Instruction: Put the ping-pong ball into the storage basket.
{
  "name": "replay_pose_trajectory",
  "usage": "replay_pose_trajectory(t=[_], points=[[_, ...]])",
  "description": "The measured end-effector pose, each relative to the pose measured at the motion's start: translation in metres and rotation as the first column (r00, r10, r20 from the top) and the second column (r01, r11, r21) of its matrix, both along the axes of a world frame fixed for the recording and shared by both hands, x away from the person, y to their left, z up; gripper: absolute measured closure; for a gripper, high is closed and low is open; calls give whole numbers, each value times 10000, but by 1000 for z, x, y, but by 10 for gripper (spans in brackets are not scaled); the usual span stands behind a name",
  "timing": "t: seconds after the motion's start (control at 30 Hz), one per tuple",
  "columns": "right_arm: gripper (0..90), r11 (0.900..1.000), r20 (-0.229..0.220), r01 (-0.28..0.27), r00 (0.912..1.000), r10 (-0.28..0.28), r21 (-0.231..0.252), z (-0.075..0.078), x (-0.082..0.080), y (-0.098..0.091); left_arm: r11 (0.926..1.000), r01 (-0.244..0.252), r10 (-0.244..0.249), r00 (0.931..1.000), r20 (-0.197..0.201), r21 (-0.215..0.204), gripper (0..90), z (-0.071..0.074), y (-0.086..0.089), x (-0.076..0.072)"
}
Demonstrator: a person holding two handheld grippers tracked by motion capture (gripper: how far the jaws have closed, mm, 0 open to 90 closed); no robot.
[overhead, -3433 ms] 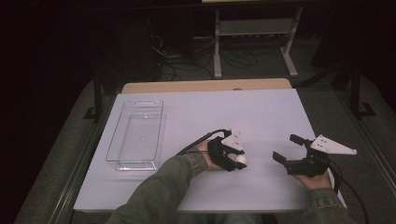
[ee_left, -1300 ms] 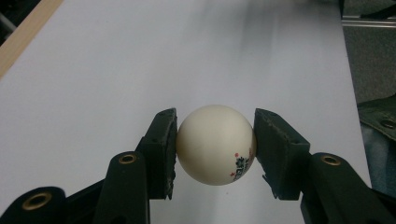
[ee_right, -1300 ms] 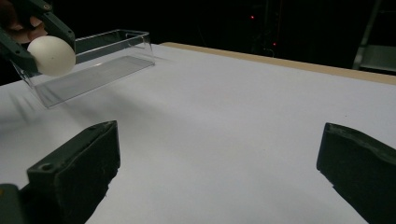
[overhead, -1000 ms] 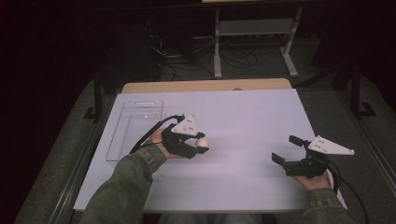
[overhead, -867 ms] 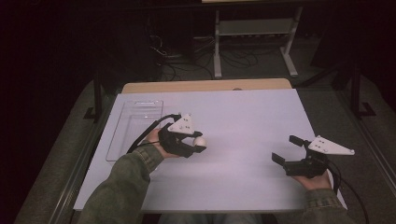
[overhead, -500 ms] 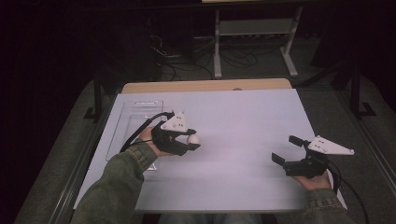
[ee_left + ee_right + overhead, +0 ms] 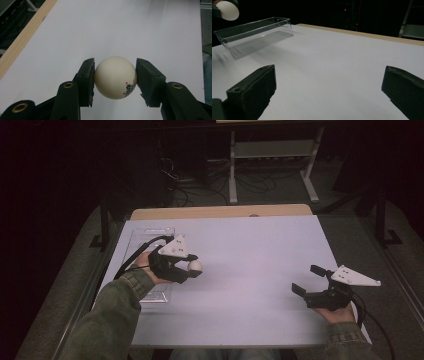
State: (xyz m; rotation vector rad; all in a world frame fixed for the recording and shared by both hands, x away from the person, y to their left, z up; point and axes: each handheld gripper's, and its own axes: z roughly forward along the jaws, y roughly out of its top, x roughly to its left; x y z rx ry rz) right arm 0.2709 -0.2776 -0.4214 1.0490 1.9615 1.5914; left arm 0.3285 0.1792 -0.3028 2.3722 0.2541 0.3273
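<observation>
Ball point(image 7: 115, 77), light, smooth and hollow by our reckoning, sits pinched across its middle in left hand-held gripper point(image 7: 115, 78) beside the clear tray point(image 7: 150, 265); right hand-held gripper point(image 7: 328, 95) gapes empty.

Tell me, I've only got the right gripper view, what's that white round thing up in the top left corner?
Observer: A white ping-pong ball with small printed markings, clamped between the left gripper's two pads.
Operator: Is it over the clear tray yet?
Observer: The high view shows the ball just beside the clear plastic tray, on its right, above the white table, not above the tray.
Operator: And my right gripper, is it near anything?
Observer: No. The right gripper sits open at the table's near right, far from the tray and ball, with nothing between its jaws.
</observation>
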Motion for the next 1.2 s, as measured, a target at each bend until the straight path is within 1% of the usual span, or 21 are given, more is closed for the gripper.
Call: replay_pose_trajectory(t=[0.07, 0.17, 0.23, 0.27, 0.37, 0.47, 0.5, 0.53, 0.63, 0.73, 0.83, 0.87, 0.9, 0.97, 1.03, 1.13, 1.2], points=[[0, 10000, 1, 14, 10000, -14, 18, 0, 0, 0, 10000, -22, 22, 10000, 5, 51, 511, 2, 4, 0], [0, 10000, -15, -24, 10000, 24, -7, 0, 0, 0, 9998, -188, 188, 9998, -12, 32, 510, 4, 13, 0], [0, 10000, -25, -34, 10000, 34, -23, 0, 0, 1, 9998, -188, 188, 9998, -12, 32, 511, 4, 13, 0], [0, 10000, -23, -25, 10000, 25, -19, 0, 0, 0, 9991, -246, 247, 9997, -7, 343, 511, 8, 20, 3], [0, 10000, -21, -16, 10000, 16, -4, 0, 0, 0, 9972, -272, 274, 9996, -19, 693, 510, 13, 24, 5], [0, 10000, -30, -16, 10000, 16, -8, 0, 0, 0, 9969, -263, 266, 9996, -40, 747, 510, 14, 26, 6], [0, 10000, -50, -40, 10000, 40, -18, 0, 0, 1, 9960, -363, 371, 9993, -87, 811, 510, 19, 31, 8], [0, 10000, -45, -54, 10000, 53, -29, 0, 0, 1, 9960, -428, 437, 9990, -99, 784, 511, 19, 33, 9], [0, 10000, 8, -7, 10000, 7, 28, 0, 0, 0, 9943, -488, 499, 9987, -99, 952, 510, 19, 35, 10], [0, 9999, 17, 87, 10000, -87, 120, 0, -1, -2, 9934, -476, 491, 9987, -116, 1047, 510, 19, 37, 10], [0, 9999, 0, 58, 10000, -58, 93, 0, 0, -2, 9930, -479, 494, 9987, -112, 1084, 510, 20, 38, 10], [0, 10000, -25, 18, 10000, -18, 58, 0, 0, -1, 9920, -452, 477, 9987, -190, 1175, 510, 20, 39, 11], [0, 10000, -25, 10, 10000, -10, 49, 0, 0, 0, 9901, -459, 489, 9986, -193, 1327, 510, 20, 40, 12], [0, 10000, -21, -8, 10000, 8, 21, 0, 0, 0, 9877, -442, 478, 9987, -202, 1499, 510, 21, 41, 12], [0, 10000, -11, 14, 10000, -14, 32, 0, 0, 0, 9870, -468, 506, 9985, -210, 1536, 510, 21, 42, 12], [0, 10000, -24, 58, 10000, -58, 59, 0, 0, -1, 9831, -480, 526, 9984, -216, 1767, 510, 24, 45, 13], [0, 10000, -8, 56, 10000, -56, 40, -1, 0, -1, 9820, -487, 531, 9984, -198, 1823, 510, 26, 47, 13]])
